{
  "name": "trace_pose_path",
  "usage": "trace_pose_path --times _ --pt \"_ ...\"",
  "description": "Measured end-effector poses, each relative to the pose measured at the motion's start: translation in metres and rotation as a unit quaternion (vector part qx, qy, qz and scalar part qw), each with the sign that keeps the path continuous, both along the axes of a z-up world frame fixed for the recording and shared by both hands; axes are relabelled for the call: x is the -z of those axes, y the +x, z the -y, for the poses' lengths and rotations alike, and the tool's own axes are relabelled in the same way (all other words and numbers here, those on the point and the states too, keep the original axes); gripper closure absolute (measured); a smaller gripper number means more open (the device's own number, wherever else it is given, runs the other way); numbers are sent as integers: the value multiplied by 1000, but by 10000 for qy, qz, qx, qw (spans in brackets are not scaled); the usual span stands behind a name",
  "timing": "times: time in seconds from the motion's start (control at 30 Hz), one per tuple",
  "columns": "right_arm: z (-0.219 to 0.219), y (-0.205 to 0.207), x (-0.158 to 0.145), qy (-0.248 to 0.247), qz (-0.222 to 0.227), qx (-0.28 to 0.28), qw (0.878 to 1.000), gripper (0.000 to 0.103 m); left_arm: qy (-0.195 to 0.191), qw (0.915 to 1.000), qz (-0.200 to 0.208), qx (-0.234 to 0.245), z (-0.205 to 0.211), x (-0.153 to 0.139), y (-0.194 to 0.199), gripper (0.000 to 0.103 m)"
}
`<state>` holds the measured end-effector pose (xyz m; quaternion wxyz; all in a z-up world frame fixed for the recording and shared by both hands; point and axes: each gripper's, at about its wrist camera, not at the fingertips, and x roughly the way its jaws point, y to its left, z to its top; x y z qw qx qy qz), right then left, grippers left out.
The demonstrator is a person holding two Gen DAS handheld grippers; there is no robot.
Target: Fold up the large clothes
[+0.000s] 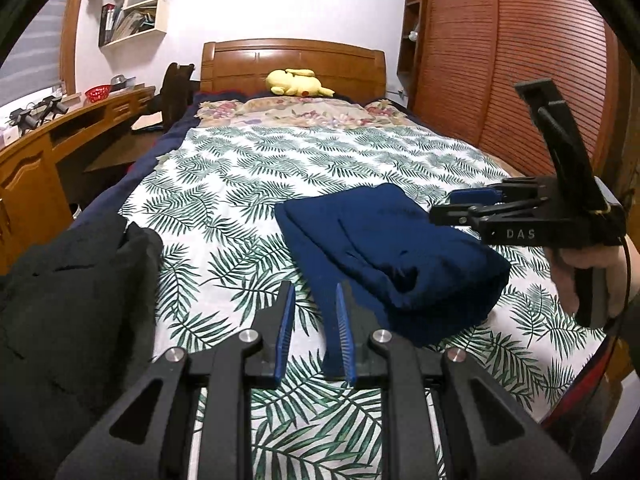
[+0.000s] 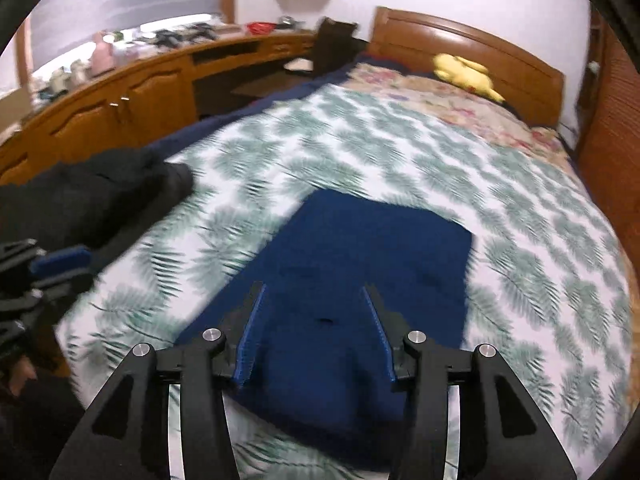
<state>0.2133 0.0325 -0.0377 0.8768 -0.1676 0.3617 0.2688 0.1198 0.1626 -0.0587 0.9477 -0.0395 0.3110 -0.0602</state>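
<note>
Right tongs (image 1: pixel 456 206), marked "DAS", hang open above folded navy garment (image 1: pixel 384 248).

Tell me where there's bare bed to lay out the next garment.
Free: leaf-print bedspread between the folded navy garment and the floral pillows, and the strip between it and the black clothes. Crowded: the near left corner.
</note>
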Motion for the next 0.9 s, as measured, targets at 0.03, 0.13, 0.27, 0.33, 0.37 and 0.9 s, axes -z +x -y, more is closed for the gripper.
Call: trace_pose_path --times 0.03,0.13,0.27,0.33,0.37,0.9 --pt "10 3 2 -58 -2 127 9999 55 15 10000 -18 11 1 1 1 85" --pt "39 7 8 -98 -36 370 9993 55 33 10000 -54 27 5 2 5 85" --pt "67 7 19 -125 -127 616 9979 55 50 9999 -68 89 13 2 8 85" --pt "79 6 28 -120 -236 706 9972 55 62 9999 -74 124 17 2 10 85" --pt "84 5 31 -96 -279 718 9970 55 72 9998 -84 143 19 2 11 85" --pt "96 -9 76 89 -616 728 9954 53 215 9989 -231 334 39 14 19 84"
